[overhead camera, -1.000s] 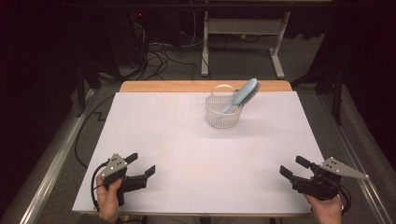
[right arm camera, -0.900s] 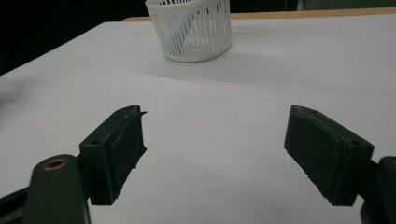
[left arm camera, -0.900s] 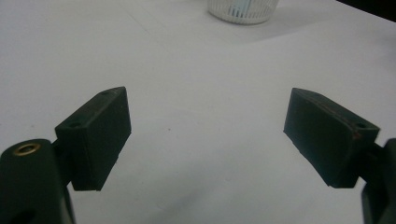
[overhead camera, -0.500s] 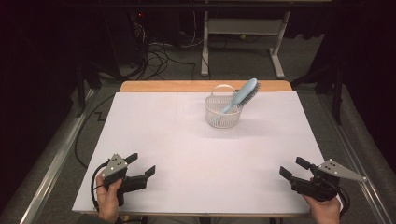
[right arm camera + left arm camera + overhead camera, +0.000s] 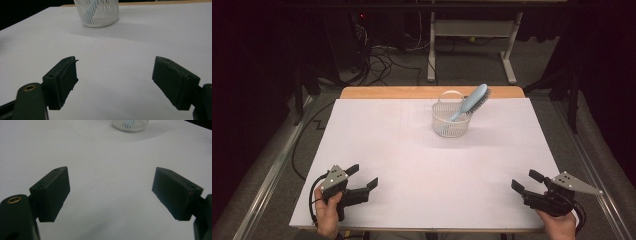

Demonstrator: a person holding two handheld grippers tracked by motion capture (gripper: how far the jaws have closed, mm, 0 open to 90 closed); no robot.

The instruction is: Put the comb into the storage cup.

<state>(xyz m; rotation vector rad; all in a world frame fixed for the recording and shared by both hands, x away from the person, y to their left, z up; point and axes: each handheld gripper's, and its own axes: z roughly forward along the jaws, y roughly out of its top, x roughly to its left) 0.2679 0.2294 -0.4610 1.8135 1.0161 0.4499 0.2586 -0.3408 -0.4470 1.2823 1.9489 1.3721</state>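
Observation:
A small white slatted basket (image 5: pixel 452 120) stands at the far middle of the white table (image 5: pixel 412 160). A light blue hairbrush (image 5: pixel 472 101) leans in it, bristle head sticking up to the right. The basket's base also appears in the left gripper view (image 5: pixel 130 124), and in the right gripper view (image 5: pixel 98 12) the blue handle shows through the slats. My left gripper (image 5: pixel 363 177) rests near the front left corner, open and holding nothing (image 5: pixel 111 192). Near the front right corner my right gripper (image 5: pixel 527 180) is likewise open, bare table between its jaws (image 5: pixel 113 81).
A wooden strip (image 5: pixel 432 92) runs along the table's far edge. Beyond it the floor holds cables (image 5: pixel 382 55) and a white desk frame (image 5: pixel 472 35). Metal rails flank the table on both sides.

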